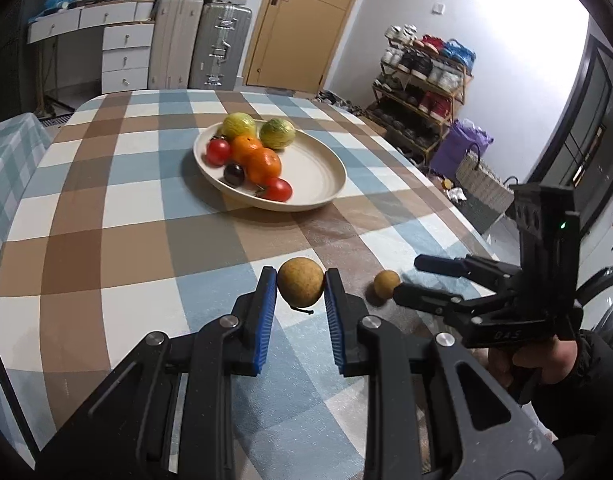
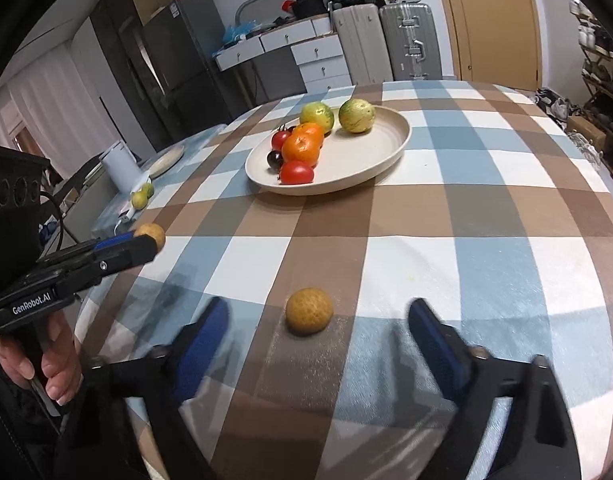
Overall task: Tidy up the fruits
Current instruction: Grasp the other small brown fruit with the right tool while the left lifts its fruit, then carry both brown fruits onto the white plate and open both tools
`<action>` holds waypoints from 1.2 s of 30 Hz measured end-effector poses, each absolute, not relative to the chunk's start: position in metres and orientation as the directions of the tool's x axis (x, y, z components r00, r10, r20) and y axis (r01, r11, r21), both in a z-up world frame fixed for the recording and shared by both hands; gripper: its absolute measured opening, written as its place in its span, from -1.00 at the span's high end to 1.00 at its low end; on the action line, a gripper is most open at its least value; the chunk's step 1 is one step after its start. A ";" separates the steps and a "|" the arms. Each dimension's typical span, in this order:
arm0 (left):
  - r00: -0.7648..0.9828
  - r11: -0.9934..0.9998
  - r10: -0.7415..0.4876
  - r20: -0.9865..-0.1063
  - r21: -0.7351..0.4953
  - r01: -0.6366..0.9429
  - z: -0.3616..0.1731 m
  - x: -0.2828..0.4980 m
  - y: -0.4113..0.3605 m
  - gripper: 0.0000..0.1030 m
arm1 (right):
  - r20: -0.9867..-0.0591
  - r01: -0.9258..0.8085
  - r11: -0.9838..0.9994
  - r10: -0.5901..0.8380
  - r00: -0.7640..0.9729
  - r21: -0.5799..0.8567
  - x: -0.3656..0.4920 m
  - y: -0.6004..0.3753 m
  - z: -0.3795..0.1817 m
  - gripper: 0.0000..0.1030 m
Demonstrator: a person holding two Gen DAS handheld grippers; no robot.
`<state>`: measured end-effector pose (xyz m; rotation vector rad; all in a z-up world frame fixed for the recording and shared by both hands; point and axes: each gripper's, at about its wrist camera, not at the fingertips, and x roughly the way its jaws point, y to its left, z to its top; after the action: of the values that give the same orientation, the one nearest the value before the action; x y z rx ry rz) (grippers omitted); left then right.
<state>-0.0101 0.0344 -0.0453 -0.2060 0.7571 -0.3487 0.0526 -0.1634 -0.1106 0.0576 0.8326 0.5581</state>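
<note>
Brown round fruits: two. One is clamped between the blue pads of the left hand-held gripper, lifted off the counter; this held brown fruit has a short dark stem hanging under it. The other, the loose brown fruit, lies on the checked cloth.
Left hand-held gripper: jaws together on the held brown fruit, pads pressing both its sides.
Right hand-held gripper: jaws apart, one finger on each side of the loose brown fruit, neither pad touching it.
Plate: one, cream and shallow, on the counter well beyond both grippers.
In the plate: two green-yellow round fruits at the far side, two oranges touching each other in the middle, two red tomatoes and one dark small fruit beside the oranges. All sit toward the plate's left half in the right wrist view; the right half is bare.
Hands: a hand grips the handle of the left gripper.
Around: two suitcases and white drawers by a wooden door; a shoe rack to the right.
In the way: open cloth between the grippers and the plate.
</note>
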 end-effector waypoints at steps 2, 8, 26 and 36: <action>0.677 0.924 -0.377 -0.632 -0.305 0.230 -0.045 -0.010 0.036 0.58 | -0.696 -0.455 0.856 0.483 0.531 0.247 0.056 -0.161 -0.112 -0.61; 0.677 0.923 -0.381 -0.629 -0.308 0.232 -0.046 -0.008 0.036 0.58 | -0.712 -0.482 0.849 0.476 0.516 0.218 0.058 -0.153 -0.115 -0.17; 0.694 0.945 -0.324 -0.643 -0.261 0.198 -0.030 0.037 0.025 0.58 | -0.687 -0.490 0.839 0.500 0.527 0.235 0.071 -0.166 -0.107 0.45; 0.678 0.939 -0.341 -0.651 -0.264 0.218 -0.018 0.095 0.010 0.58 | -0.624 -0.518 0.827 0.527 0.578 0.218 0.104 -0.173 -0.073 0.45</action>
<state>0.0946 0.0104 -0.0177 -0.1698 0.7636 -0.3157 0.1043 -0.1726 -0.0726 0.0127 0.7337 0.6110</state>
